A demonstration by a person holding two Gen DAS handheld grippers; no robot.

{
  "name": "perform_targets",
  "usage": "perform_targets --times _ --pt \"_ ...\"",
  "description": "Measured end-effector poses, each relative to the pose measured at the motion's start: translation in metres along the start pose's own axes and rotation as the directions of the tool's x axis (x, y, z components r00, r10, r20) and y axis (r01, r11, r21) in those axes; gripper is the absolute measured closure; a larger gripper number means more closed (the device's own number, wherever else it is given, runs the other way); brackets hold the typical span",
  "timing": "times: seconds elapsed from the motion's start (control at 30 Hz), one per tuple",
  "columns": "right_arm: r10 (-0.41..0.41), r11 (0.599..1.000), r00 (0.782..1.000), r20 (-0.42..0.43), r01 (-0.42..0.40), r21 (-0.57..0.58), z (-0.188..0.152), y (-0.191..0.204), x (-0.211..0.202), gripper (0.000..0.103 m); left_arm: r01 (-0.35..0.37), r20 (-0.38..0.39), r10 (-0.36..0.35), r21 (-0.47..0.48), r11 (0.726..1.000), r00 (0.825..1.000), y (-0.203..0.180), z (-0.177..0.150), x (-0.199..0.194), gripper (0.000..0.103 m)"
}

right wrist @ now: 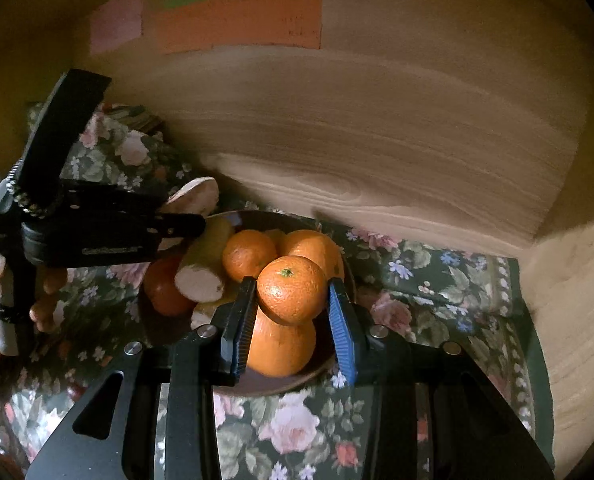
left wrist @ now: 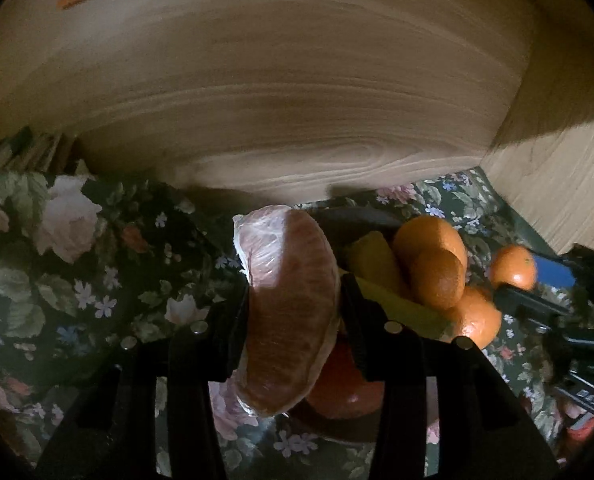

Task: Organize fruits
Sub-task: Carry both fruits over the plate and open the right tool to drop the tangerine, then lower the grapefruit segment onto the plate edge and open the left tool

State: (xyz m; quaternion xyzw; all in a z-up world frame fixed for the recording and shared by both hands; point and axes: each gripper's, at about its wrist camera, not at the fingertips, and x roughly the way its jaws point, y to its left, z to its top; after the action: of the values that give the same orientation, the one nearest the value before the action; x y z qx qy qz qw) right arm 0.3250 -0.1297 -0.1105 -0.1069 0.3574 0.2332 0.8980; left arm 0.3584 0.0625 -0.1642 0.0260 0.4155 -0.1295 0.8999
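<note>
A peeled pomelo segment (left wrist: 293, 312), pink and wrapped in clear film, is clamped between the fingers of the left gripper (left wrist: 293, 304). It is held lengthwise, so that the pads press on its flat sides and the soft flesh is less likely to be crushed. In the right wrist view the same segment is seen raised above the far left rim of the dark bowl (right wrist: 297, 384), probably so that it can be set down where room remains.

A mandarin (right wrist: 292, 290) is gripped at its widest part by the right gripper (right wrist: 291, 312), stem upward, with the fingers closed on both sides. It is held just above the pile of oranges (right wrist: 281, 256), touching or nearly touching the large orange (right wrist: 281, 346) at the near edge; which of the two cannot be told.

A pale, cut yellow fruit (right wrist: 205, 264) lies in the left part of the bowl, leaning on a reddish fruit (right wrist: 163, 292). The bowl stands on a floral cloth (right wrist: 293, 428) covering the surface, near a wooden wall (right wrist: 377, 140). The fruit appears to be gathered there so that it stays together.
</note>
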Motion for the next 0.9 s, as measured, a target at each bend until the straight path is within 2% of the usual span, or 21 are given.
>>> perform_targets --times 0.27,0.43,0.53,0.6,0.7,0.77,0.9 --pt "0.013 1.000 0.999 -0.034 -0.013 0.002 0.005 0.000 0.023 0.070 0.000 -0.019 0.000 -0.009 1.000 1.000 0.004 0.002 0.001 0.055" --pt "0.005 1.000 0.999 -0.041 -0.005 -0.002 0.006 0.001 0.023 0.070 -0.005 -0.012 0.005 0.025 1.000 1.000 -0.004 0.000 -0.003 0.053" --pt "-0.004 1.000 0.999 -0.046 0.004 0.000 0.006 0.000 0.023 0.061 -0.013 -0.008 0.014 0.043 0.999 1.000 -0.008 -0.002 -0.008 0.053" --pt "-0.002 1.000 0.999 -0.037 0.002 0.010 0.004 -0.001 0.018 0.050 -0.016 -0.003 0.016 0.045 0.999 1.000 -0.010 -0.002 -0.012 0.053" --pt "0.001 1.000 1.000 -0.027 -0.001 0.013 0.003 -0.004 0.010 0.050 -0.037 0.019 0.036 0.055 0.998 0.999 -0.007 -0.005 -0.022 0.053" --pt "0.001 1.000 1.000 -0.016 -0.001 0.018 0.002 -0.005 0.003 0.049 -0.058 0.027 0.056 0.064 0.996 0.998 -0.004 -0.008 -0.025 0.048" --pt "-0.004 1.000 1.000 0.009 0.004 0.024 -0.002 -0.008 -0.011 0.044 -0.109 -0.004 0.110 0.069 0.992 0.994 0.009 -0.017 -0.018 0.048"
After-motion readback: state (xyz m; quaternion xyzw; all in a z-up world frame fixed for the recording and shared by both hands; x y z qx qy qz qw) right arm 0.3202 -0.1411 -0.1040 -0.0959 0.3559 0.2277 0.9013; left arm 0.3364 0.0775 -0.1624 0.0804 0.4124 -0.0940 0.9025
